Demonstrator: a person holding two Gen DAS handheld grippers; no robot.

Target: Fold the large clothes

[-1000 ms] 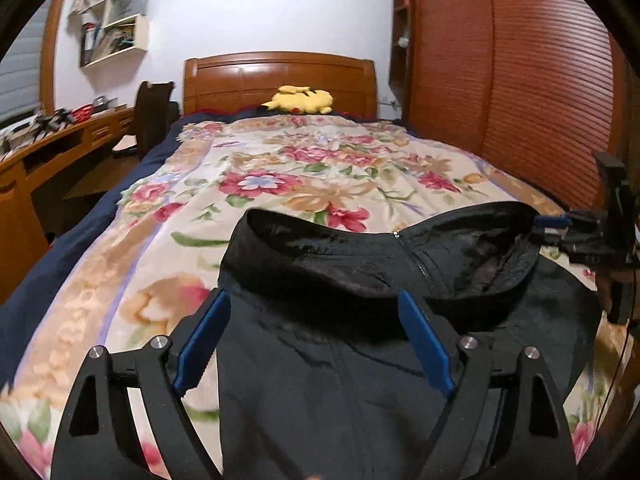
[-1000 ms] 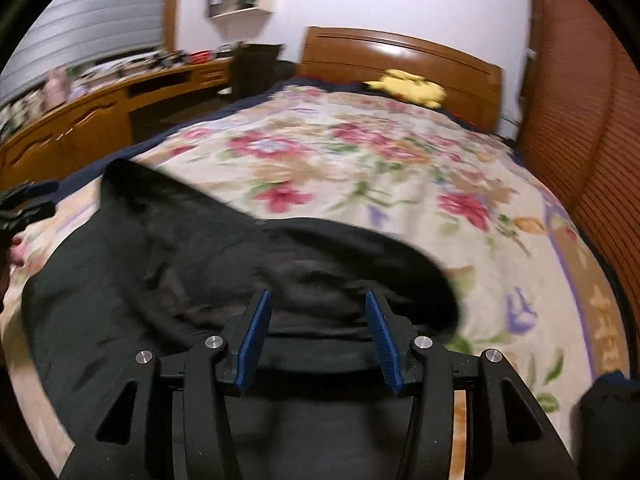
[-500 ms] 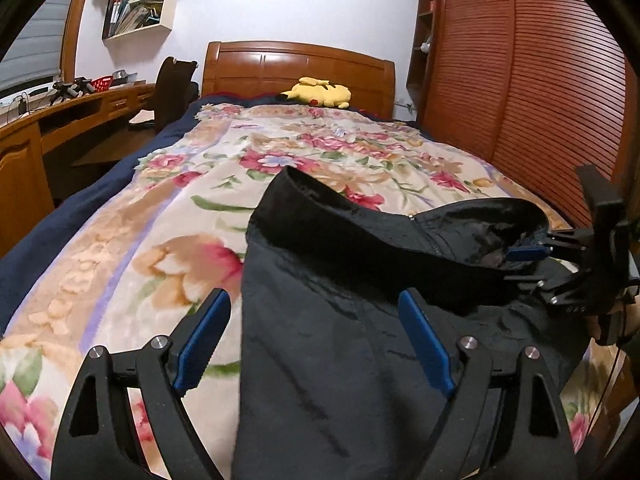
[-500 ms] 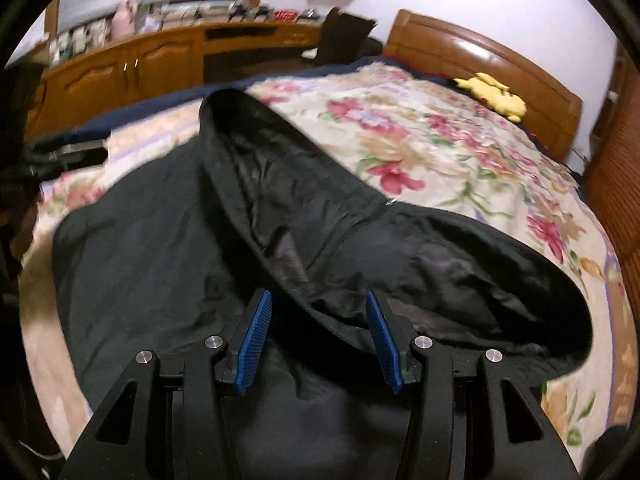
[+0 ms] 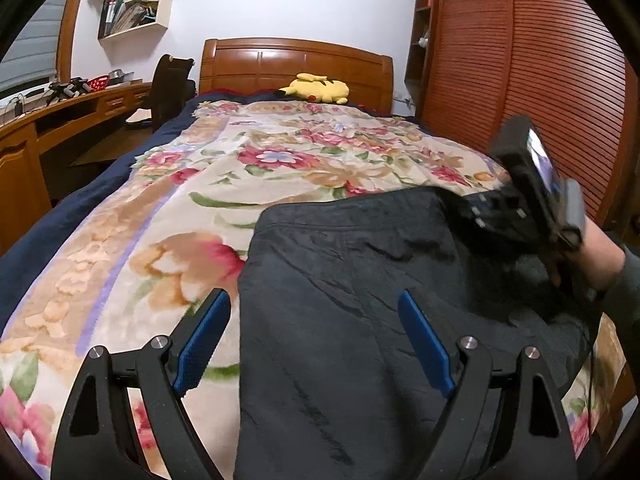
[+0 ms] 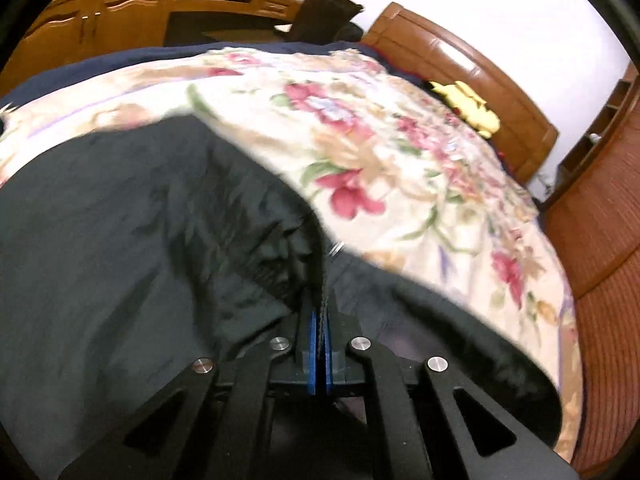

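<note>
A large black garment point(image 5: 360, 300) lies on the floral bedspread point(image 5: 160, 216) at the near end of the bed. My left gripper point(image 5: 316, 340) is open, its blue pads wide apart, just above the garment's near left part and holding nothing. My right gripper point(image 6: 319, 344) is shut on a raised fold of the black garment point(image 6: 120, 240) near its upper edge. In the left wrist view the right gripper's body point(image 5: 528, 184) and the hand holding it sit at the garment's far right corner.
A yellow plush toy point(image 5: 316, 88) lies by the wooden headboard point(image 5: 296, 64). A wooden desk point(image 5: 48, 128) and a dark chair point(image 5: 170, 88) stand left of the bed. Slatted wooden wardrobe doors point(image 5: 532, 80) line the right side.
My right gripper went from open over the garment's opening to shut on a fold of it. The opening has been pressed flat. My left gripper stayed open and shifted slightly left.
</note>
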